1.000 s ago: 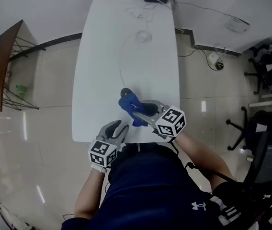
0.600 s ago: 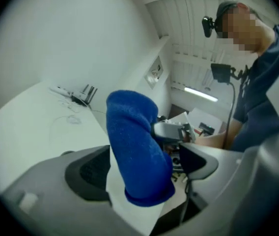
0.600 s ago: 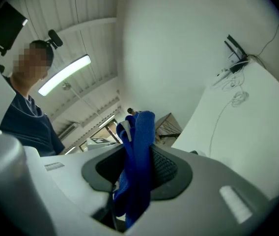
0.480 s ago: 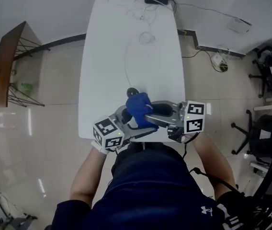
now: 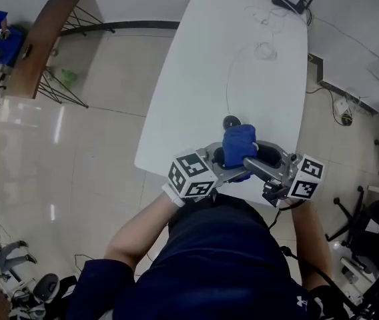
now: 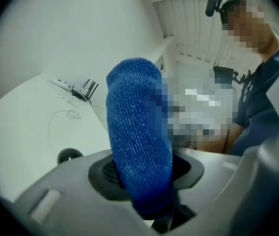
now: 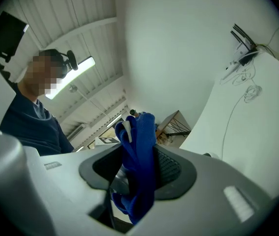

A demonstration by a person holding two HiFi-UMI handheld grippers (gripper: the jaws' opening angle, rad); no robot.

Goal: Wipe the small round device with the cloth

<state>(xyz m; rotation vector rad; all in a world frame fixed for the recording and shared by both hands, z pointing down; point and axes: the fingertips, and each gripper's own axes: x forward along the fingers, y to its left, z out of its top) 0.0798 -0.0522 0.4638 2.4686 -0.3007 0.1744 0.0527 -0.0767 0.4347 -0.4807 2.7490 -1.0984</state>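
Cloth [image 5: 239, 142] is what I see first: a blue bundle held up off the desk [image 5: 203, 79], above its near edge, between the two grippers that face each other. In the left gripper view it stands upright, its long axis running straight up out of the fingers, rounded end on top. The left gripper [image 6: 147, 173] has just been closing, and its fingers clamp the bundle's lower part. The right gripper [image 7: 134, 176] has just been opening; the cloth sits between its fingers, against one pad, with a gap on the other side. The small round device [image 5: 231, 121] lies flat on the desk just beyond the cloth, apart from it, and its thin cable [image 5: 228, 85] runs toward the far end.
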